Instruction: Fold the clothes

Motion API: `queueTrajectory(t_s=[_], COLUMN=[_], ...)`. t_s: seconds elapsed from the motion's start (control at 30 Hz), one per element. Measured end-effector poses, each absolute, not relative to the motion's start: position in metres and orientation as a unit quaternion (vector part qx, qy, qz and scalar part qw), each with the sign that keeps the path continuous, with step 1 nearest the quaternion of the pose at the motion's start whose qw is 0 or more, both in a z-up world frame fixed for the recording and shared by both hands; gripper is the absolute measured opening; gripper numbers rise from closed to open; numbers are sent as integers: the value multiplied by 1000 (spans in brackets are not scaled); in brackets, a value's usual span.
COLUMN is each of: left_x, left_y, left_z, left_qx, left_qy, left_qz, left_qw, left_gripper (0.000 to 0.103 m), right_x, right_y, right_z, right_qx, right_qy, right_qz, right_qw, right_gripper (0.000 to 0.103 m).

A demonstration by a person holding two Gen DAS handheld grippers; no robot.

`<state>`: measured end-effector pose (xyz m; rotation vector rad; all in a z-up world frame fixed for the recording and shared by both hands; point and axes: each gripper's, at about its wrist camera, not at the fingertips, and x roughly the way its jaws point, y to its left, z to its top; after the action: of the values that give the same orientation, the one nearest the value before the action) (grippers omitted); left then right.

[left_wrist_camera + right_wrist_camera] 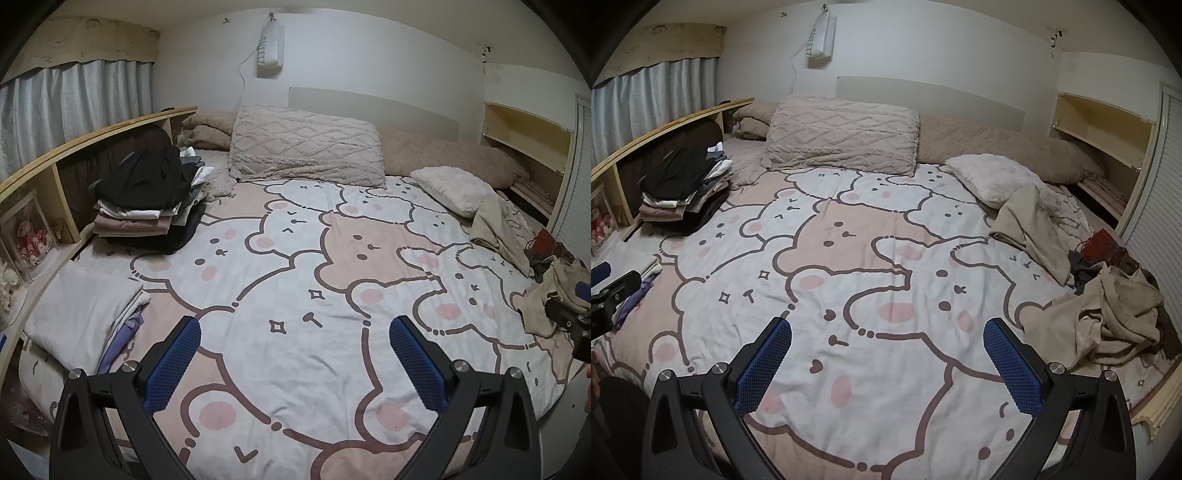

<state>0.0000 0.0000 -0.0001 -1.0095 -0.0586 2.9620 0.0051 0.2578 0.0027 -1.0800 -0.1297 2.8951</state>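
Observation:
A heap of unfolded clothes [1108, 317], mostly beige with a red and dark piece behind it, lies at the bed's right edge; it also shows in the left wrist view as the same heap [546, 291]. A stack of folded clothes [147, 199] with a black garment on top sits at the far left of the bed. A second folded pile [85, 314], white over purple, lies nearer on the left. My left gripper [295, 328] is open over the bear-print sheet with nothing between its blue pads. My right gripper [888, 328] is open too, left of the beige heap.
Pillows [306, 147] and a beige blanket roll [997, 144] line the head of the bed. A wooden shelf [74, 147] runs along the left side, with curtains behind it. A cabinet [1108, 122] and a slatted door [1160, 206] stand on the right.

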Motion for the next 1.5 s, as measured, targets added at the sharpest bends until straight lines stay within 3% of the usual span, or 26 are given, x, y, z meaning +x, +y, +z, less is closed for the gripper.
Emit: queueTrajectory(t_s=[1.03, 1.5], left_x=[-2, -13], left_y=[8, 16], left_z=[-8, -29], left_qx=[-328, -348], left_qy=[-5, -17], left_qz=[945, 937], left_qw=[11, 22], left_gripper=[103, 103], right_x=[5, -3], right_y=[262, 282], right_z=[-3, -31], right_qx=[-351, -372], right_qy=[-38, -21], right_qz=[935, 927], right_qw=[29, 44], right_gripper=[103, 103])
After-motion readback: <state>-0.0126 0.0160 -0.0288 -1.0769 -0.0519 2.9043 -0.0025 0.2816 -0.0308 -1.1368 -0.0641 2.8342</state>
